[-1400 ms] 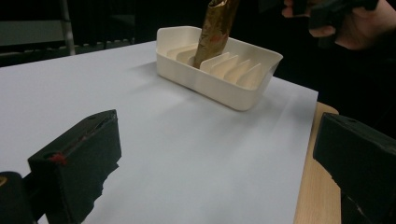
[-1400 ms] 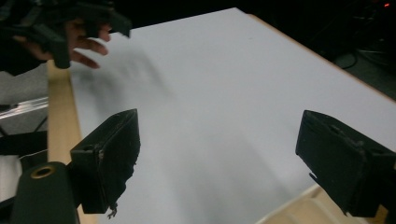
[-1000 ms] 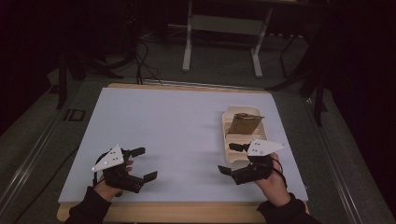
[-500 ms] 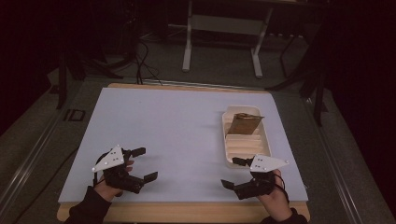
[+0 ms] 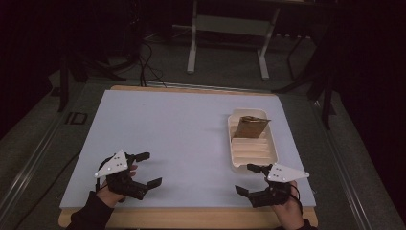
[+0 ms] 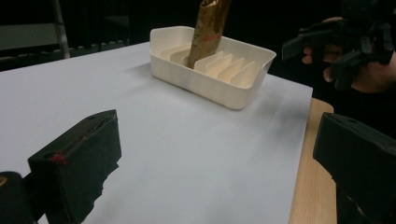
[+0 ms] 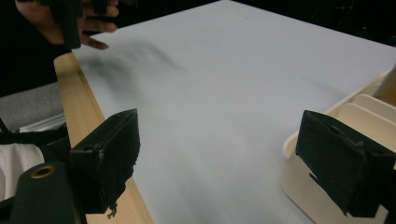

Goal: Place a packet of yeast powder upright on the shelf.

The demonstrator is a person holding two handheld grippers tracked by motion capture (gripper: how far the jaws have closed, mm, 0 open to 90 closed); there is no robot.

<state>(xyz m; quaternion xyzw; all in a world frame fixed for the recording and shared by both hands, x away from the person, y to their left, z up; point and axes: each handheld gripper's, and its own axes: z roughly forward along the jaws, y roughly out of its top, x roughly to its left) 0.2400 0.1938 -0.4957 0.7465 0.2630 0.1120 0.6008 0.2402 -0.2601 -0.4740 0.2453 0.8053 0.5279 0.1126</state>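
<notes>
A: What lies beyond the right claw [image 5: 253, 179]?
B: On the pale-sheeted wooden counter [image 5: 182, 129], a cream ribbed plastic tray [image 5: 252, 147], just beside it, holds a brown paper packet [image 5: 250, 127].
A: And the left claw [image 5: 146, 169]?
B: Well apart; both claws spread, empty.

The right gripper [image 5: 250, 179], black with a grey three-cornered plate, is pulling back from over the cream ribbed plastic tray [image 5: 253, 158] toward the wooden near edge of the table [image 5: 191, 216], its jaws spread wide and empty.

Wooden table [image 5: 191, 218] under a pale sheet [image 5: 182, 139], cream slotted tray [image 5: 252, 152] near its right edge
</notes>
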